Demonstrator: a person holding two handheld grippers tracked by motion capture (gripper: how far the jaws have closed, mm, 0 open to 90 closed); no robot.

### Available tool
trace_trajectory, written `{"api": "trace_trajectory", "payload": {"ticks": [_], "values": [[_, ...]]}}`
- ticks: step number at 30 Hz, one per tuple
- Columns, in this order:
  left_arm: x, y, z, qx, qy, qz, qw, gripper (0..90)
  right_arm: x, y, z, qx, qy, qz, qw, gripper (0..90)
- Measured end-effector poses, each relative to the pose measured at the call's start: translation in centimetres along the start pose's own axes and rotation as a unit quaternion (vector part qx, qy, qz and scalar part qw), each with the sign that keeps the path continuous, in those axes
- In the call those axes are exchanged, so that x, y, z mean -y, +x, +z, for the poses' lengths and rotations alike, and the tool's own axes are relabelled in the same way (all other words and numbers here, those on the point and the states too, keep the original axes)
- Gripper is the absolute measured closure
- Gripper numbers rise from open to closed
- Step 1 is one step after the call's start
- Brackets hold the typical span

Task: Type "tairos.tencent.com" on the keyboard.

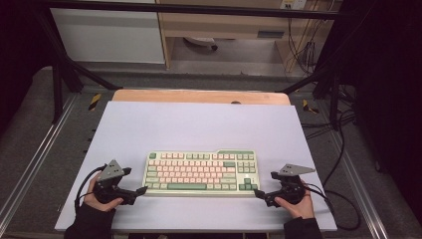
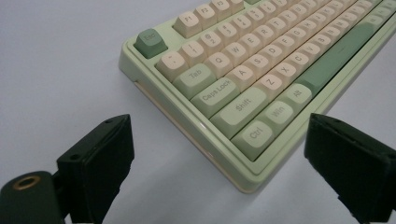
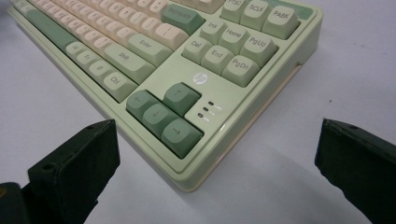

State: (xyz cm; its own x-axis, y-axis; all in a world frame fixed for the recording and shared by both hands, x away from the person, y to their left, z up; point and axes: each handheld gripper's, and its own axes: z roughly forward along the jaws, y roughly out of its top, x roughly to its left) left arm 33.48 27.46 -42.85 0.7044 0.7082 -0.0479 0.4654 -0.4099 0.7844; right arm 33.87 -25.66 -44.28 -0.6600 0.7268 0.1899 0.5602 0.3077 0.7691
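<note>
Green keyboard (image 1: 200, 173) between left claw (image 1: 142, 190) and right claw (image 1: 257, 191) (both spread apart).

Wooden cabinet (image 1: 224, 22) behind – grey floor (image 1: 30, 144), dangling cables (image 1: 303, 47).

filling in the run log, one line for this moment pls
left hand-held gripper: open, at keyboard near-left corner | right hand-held gripper: open, at near-right corner | keyboard: flat on table, not gripped

A green-and-cream mechanical keyboard (image 1: 201, 173) lies on the pale lilac desk (image 1: 199, 124), toward its near edge. The left gripper (image 1: 142, 190) sits just beside the keyboard's near left corner, the right gripper (image 1: 257, 191) just beside its near right corner.
</note>
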Motion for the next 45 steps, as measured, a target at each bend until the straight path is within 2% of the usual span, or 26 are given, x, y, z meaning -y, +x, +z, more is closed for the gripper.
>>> {"api": "trace_trajectory", "payload": {"ticks": [26, 37, 45], "values": [[-0.9, -0.9, -0.1, -0.006, -0.006, 0.005, 0.9999, 9.5, 0.0, 0.1, -0.1, -0.001, -0.002, 0.002, 1.0000, 0.5], [-1.9, -2.0, 0.4, -0.005, -0.010, 0.010, 0.9999, 16.9, 0.1, 0.1, 0.0, -0.001, 0.000, -0.001, 1.0000, 0.5], [-2.8, -2.6, 0.7, -0.003, -0.015, 0.009, 0.9998, 29.1, 0.1, 0.1, 0.0, 0.000, 0.001, -0.001, 1.0000, 0.5]]}}
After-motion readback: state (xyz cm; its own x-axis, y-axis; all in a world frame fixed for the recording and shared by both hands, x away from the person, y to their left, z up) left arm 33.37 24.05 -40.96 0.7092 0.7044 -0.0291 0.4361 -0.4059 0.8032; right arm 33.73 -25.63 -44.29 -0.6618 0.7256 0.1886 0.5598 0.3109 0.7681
